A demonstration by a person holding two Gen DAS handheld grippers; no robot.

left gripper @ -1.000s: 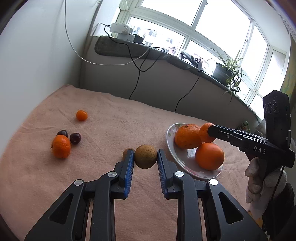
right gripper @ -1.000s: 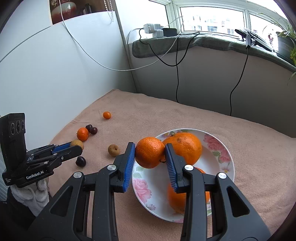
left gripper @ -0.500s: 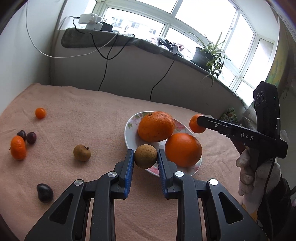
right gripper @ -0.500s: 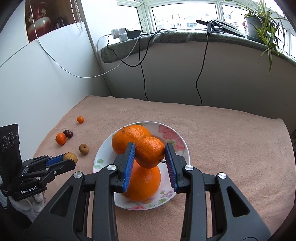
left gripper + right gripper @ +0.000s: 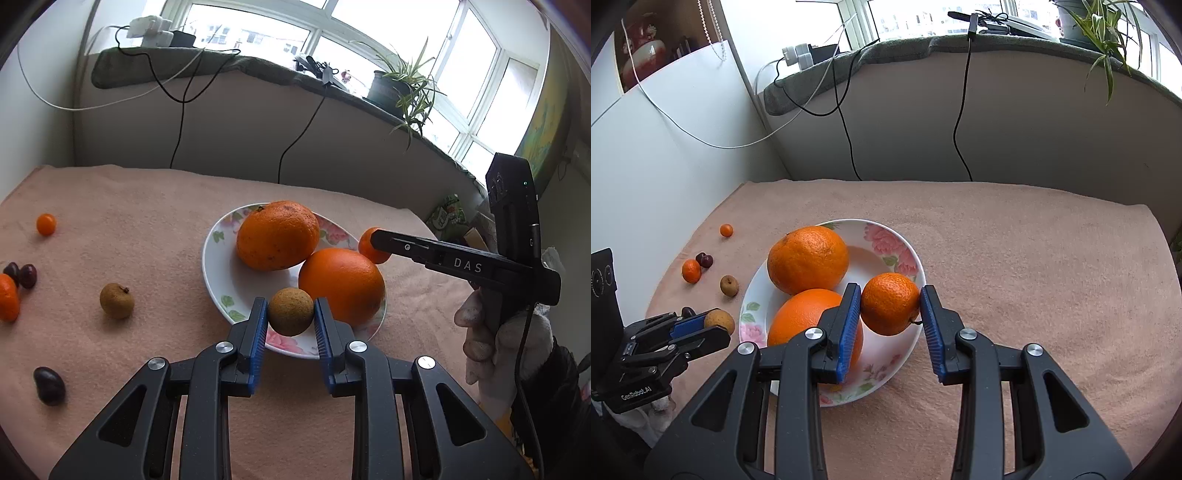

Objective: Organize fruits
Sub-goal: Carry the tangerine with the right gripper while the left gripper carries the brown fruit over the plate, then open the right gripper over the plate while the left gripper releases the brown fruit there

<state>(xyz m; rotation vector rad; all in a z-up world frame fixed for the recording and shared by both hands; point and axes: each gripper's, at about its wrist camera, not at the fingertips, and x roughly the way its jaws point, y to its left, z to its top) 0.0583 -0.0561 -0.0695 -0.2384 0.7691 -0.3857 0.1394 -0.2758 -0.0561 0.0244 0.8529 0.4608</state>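
My left gripper (image 5: 290,320) is shut on a brown longan (image 5: 290,311) and holds it over the near rim of the floral plate (image 5: 221,273). The plate holds two big oranges (image 5: 277,234) (image 5: 341,284). My right gripper (image 5: 890,308) is shut on a small mandarin (image 5: 890,302) above the plate's right side (image 5: 886,240). In the left wrist view the right gripper (image 5: 373,243) shows at the plate's far right with the mandarin (image 5: 367,243). In the right wrist view the left gripper (image 5: 716,325) shows at the plate's left with the longan (image 5: 720,319).
On the pink cloth left of the plate lie another longan (image 5: 116,301), a mandarin (image 5: 7,297), a kumquat (image 5: 46,224), two dark cherries (image 5: 22,275) and a dark fruit (image 5: 49,385). A white wall stands left; a sill with cables and a plant runs behind.
Both grippers have moved in over the plate with their fruits. The left one swung right from the loose fruits; the right one shifted to the plate's right side.
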